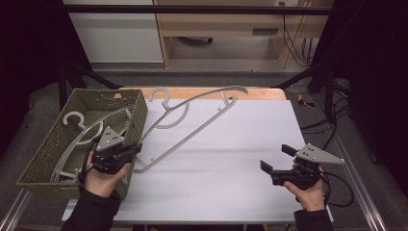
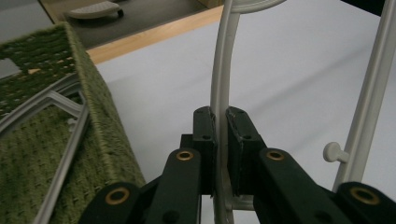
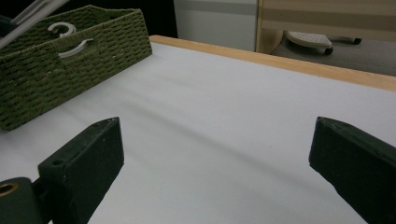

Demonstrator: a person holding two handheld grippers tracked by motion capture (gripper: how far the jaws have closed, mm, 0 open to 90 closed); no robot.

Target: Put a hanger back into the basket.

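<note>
Hanger rod sits pinched between my left gripper jaws, beside the green basket, stretching across the white worktop. My right gripper hovers with jaws spread wide.

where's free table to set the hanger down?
Free: the white mat between the held hanger and the open right gripper, plus the far right stretch. Crowded: the left, where the basket holds more hangers and the left gripper clamps the hanger beside it.
</note>
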